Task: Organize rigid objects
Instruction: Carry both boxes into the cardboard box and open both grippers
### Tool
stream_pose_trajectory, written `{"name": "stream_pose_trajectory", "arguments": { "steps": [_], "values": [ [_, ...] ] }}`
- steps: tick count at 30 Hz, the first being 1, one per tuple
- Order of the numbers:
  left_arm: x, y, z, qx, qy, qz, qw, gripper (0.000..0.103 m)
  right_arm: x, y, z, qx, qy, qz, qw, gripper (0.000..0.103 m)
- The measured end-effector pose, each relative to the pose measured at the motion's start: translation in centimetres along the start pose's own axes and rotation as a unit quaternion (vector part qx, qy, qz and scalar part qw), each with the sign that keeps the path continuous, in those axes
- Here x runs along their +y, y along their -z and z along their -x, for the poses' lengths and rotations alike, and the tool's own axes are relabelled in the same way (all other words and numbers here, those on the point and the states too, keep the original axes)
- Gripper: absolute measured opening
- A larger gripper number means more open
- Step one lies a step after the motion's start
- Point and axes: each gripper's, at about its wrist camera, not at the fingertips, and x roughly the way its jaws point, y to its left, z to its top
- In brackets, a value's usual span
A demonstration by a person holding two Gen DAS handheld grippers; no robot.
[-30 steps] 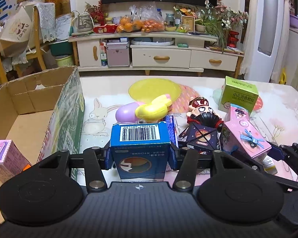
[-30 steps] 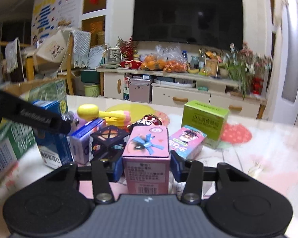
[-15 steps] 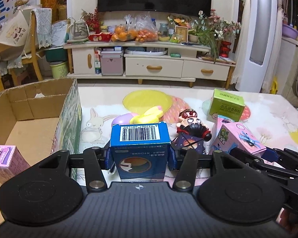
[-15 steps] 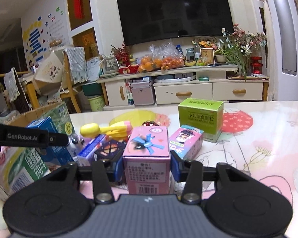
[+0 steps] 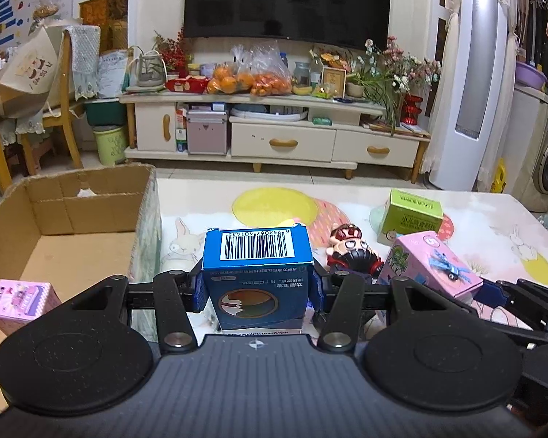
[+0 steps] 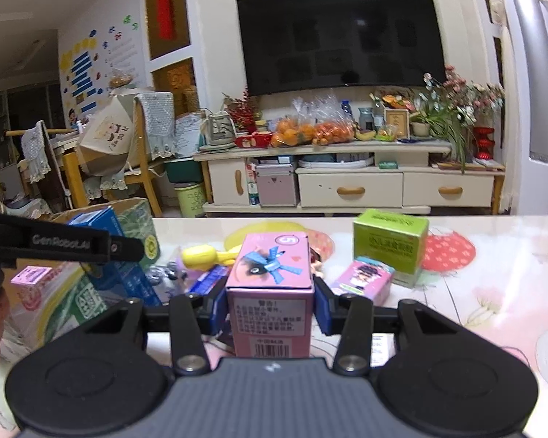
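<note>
My left gripper (image 5: pixel 257 288) is shut on a blue box with a barcode on top (image 5: pixel 257 273) and holds it above the table beside the open cardboard box (image 5: pixel 54 241). A small pink box (image 5: pixel 22 301) lies inside that cardboard box. My right gripper (image 6: pixel 270 306) is shut on a pink box with a blue bow print (image 6: pixel 270 284), lifted above the table; it also shows in the left wrist view (image 5: pixel 431 266). The left gripper's arm and the blue box show at the left of the right wrist view (image 6: pixel 102 252).
On the table lie a green box (image 6: pixel 391 244), a small pink picture box (image 6: pixel 361 279), a yellow toy (image 6: pixel 204 257), a doll figure (image 5: pixel 350 252) and a blue carton (image 6: pixel 208 281). A TV cabinet stands beyond the table's far edge.
Both grippers have risen with their boxes, so the toys on the table sit lower and farther in both views. The grips have not changed.
</note>
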Motion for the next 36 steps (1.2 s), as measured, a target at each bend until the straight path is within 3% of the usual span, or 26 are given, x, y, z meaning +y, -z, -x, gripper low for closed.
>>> {"name": "stream_pose_trajectory", "arguments": {
  "steps": [20, 28, 36],
  "values": [
    [3.5, -0.4, 3.9, -0.061, -0.024, 0.059, 0.9961, 0.063, 6.9, -1.6, -0.2, -0.008, -0.05, 0.057, 0.997, 0.045],
    [7.2, -0.6, 6.0, -0.087, -0.049, 0.108, 0.9892, 0.062, 10.4, -3.2, -0.9, -0.022, -0.101, 0.066, 0.992, 0.045],
    [11.0, -0.6, 6.5, -0.082, -0.088, 0.164, 0.9791, 0.062, 14.3, -5.0, -2.8, -0.026, -0.155, 0.079, 0.984, 0.045]
  ]
}}
